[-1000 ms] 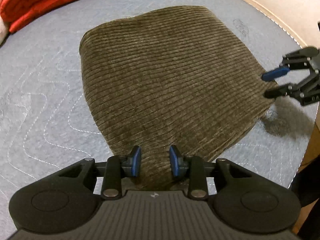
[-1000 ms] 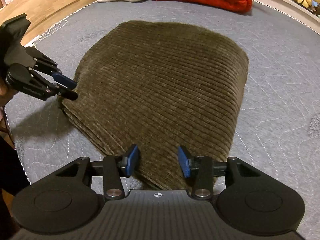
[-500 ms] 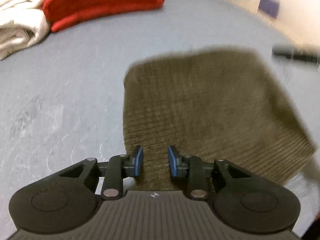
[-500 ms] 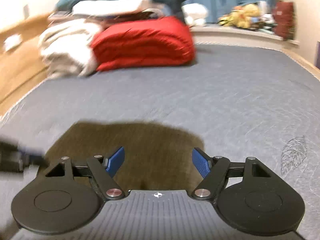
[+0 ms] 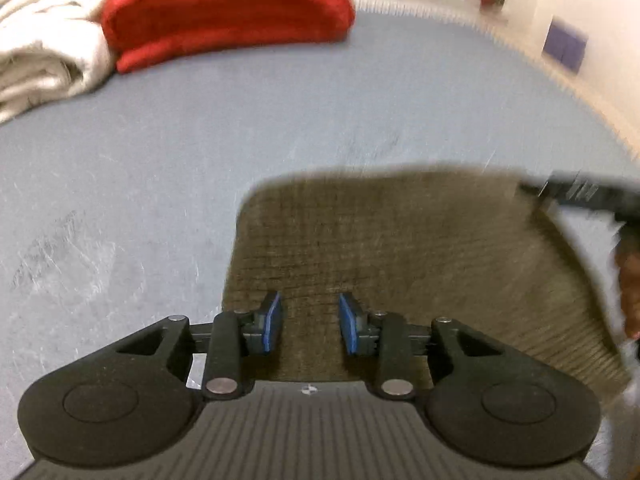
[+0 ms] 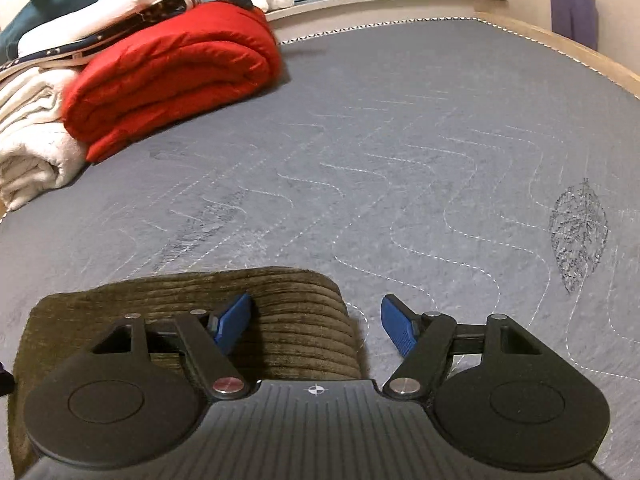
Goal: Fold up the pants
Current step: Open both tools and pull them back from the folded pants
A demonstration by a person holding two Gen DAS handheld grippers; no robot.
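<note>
Pants (image 5: 400, 256), olive-brown corduroy, folded into a compact block, flat on the grey quilted mattress (image 6: 400, 152), near its front edge. Left gripper (image 5: 310, 322) over the near edge of the fabric, jaws part-way apart, blue pads clear of the cloth, nothing pinched between them. Right gripper (image 6: 316, 326) at the folded right-hand corner, jaws wide apart after just opening, left pad above the corduroy, right pad above bare mattress, nothing gripped. Same gripper blurred at the right edge of the left wrist view. Red folded blanket (image 6: 172, 76) and cream folded blanket (image 6: 32, 136) side by side, touching, at the far end, well apart from the folded garment.
</note>
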